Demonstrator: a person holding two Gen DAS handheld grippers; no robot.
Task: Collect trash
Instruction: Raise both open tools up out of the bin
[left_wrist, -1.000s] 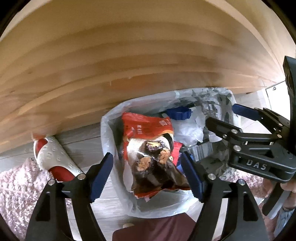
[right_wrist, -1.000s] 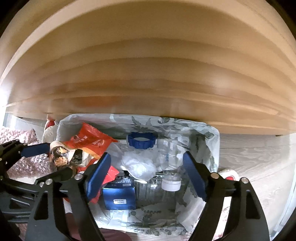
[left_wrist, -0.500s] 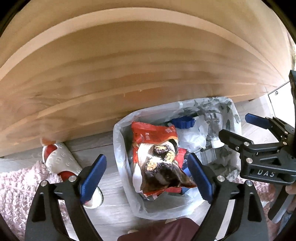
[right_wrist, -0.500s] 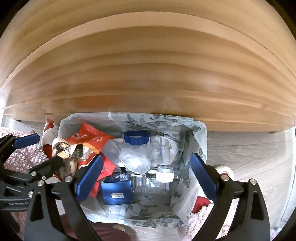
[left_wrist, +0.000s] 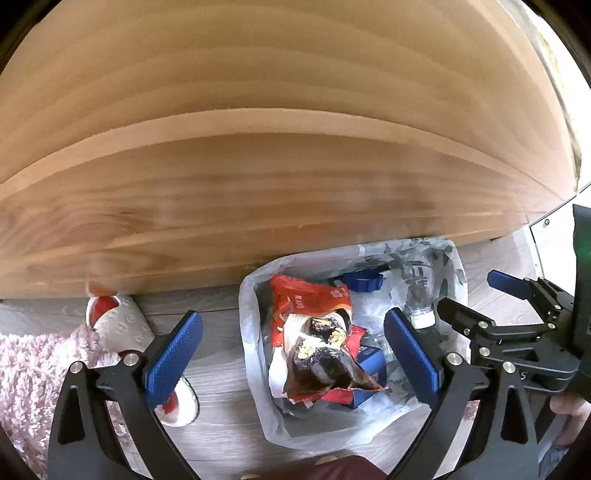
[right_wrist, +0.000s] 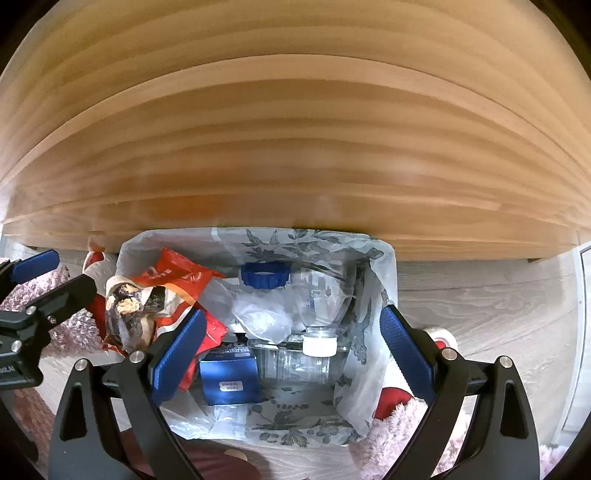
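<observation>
Glossy crinkled foil wrapper (left_wrist: 314, 332), clear plastic bottle (right_wrist: 321, 306), matt grained wooden board (left_wrist: 258, 184), fluffy pink rug (left_wrist: 26, 369)

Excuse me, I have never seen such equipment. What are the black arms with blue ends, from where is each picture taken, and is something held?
There is no robot here. A person holds a two-finger clamp tool in each hand, and a wide-angle camera on each tool looks forward along its fingers. One picture comes from the left gripper, the other from the right gripper; each also sees the other tool at its edge. Both look down into a trash bin lined with a flowered bag, standing on the floor by a wooden board. Inside lie a red snack wrapper, a clear bottle with a white cap, a blue cap and a blue box. Both tools' jaws have just been opening and hold nothing. A slipper lies beside the bin.
</observation>
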